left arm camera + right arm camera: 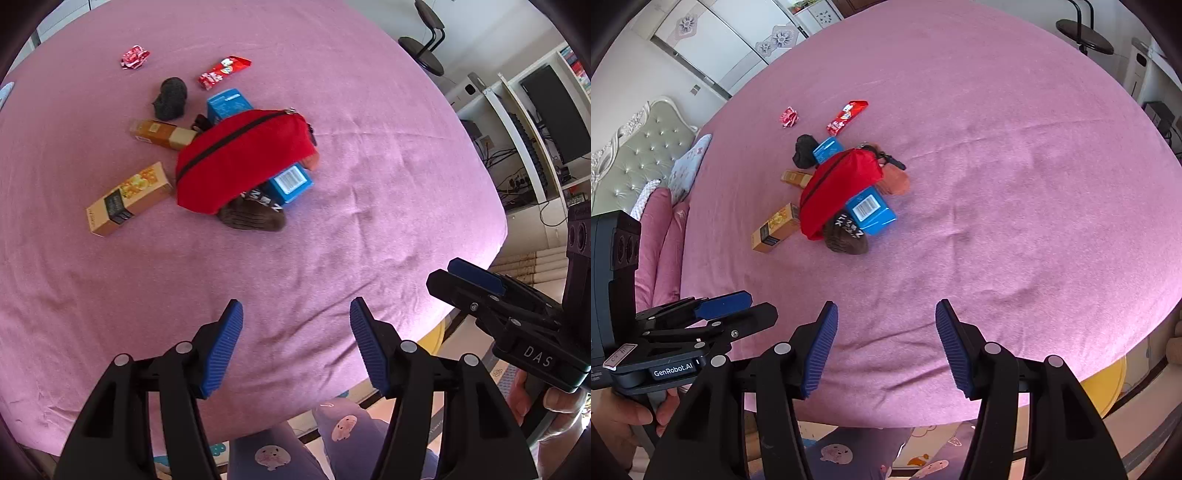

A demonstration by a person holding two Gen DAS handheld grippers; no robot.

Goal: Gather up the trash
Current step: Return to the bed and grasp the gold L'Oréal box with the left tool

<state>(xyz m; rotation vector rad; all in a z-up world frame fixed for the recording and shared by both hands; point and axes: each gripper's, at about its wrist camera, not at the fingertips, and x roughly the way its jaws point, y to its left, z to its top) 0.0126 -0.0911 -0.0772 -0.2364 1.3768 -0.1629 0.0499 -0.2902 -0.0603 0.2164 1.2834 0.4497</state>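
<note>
Left hand-held gripper (295, 321), right hand-held gripper (886, 321) released, empty, near bed edge (424, 332); clutter (240, 162) well apart.

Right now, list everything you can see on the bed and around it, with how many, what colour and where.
bed cover: one, pink, under everything.
pouch: one, red with black zip, middle of the pile.
blue boxes: two, one at the pouch's near end, one behind it.
yellow boxes: two, left of the pouch; the farther one is partly hidden.
red wrappers: two, far side; the crumpled one lies left.
dark bundle: one, blackish, near the wrappers.
brown sock: one, nearest edge of the pile.
left tongs: open, empty.
right tongs: open, empty.
</note>
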